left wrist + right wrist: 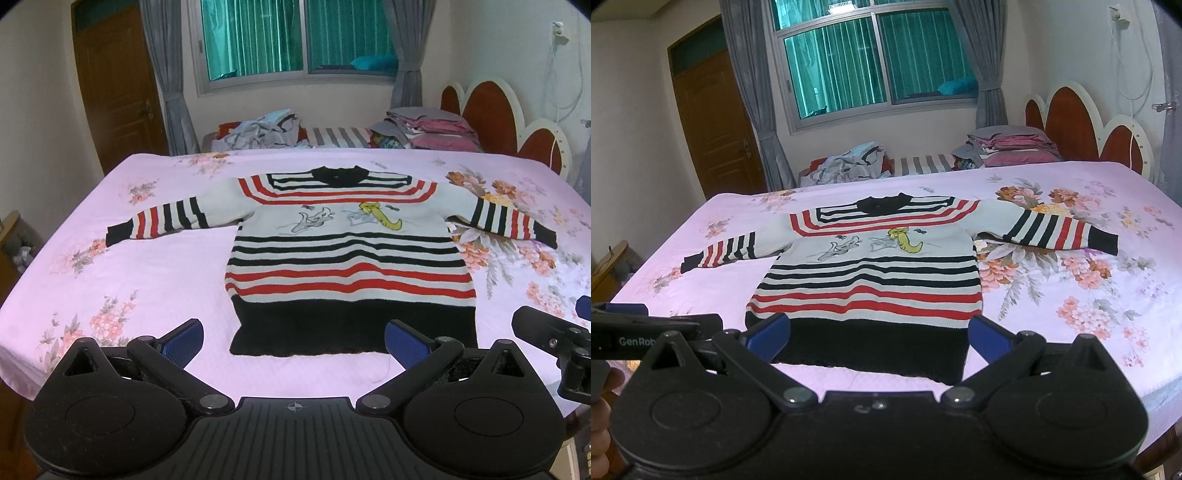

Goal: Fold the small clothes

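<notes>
A small knit sweater with black, red and white stripes and a cartoon print lies flat and face up on the pink floral bedsheet, both sleeves spread out. It also shows in the right wrist view. My left gripper is open and empty, held just above the sweater's black hem. My right gripper is open and empty too, over the hem's right part. The right gripper shows at the right edge of the left wrist view; the left gripper shows at the left edge of the right wrist view.
A heap of loose clothes and a stack of folded bedding lie at the far side of the bed. A red and white headboard stands at the right. A wooden door and a curtained window are behind.
</notes>
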### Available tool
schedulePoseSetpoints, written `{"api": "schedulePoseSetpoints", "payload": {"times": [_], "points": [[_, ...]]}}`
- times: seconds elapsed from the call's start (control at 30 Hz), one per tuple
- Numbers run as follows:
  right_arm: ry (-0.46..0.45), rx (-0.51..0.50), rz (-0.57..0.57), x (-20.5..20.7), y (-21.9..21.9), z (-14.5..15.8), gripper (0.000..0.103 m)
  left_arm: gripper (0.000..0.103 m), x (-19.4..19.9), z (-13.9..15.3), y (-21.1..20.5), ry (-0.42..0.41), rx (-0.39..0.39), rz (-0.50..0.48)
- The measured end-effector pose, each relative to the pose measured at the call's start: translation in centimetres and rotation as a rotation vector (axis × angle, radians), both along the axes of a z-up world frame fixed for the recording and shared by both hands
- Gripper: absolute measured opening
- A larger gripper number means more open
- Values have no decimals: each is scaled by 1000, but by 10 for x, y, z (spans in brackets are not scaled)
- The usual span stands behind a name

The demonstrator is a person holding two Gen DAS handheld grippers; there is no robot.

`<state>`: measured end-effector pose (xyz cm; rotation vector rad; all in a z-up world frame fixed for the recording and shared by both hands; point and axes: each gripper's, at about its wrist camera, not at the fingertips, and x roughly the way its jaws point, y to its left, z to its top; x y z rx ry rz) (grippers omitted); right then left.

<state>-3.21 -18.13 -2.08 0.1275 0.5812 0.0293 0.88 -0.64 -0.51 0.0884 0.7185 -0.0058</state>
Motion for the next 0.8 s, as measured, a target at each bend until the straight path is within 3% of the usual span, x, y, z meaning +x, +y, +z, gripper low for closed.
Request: {"api": "schedulePoseSetpoints", "payload": {"times": [0.5,0.8], "points": [[4,-1,-3,4,1,-2,103,103,10,-4,2,11,3,5],[19,-18,-42,29,-8,-12,103,103,45,-13,5,40,6,5]]}}
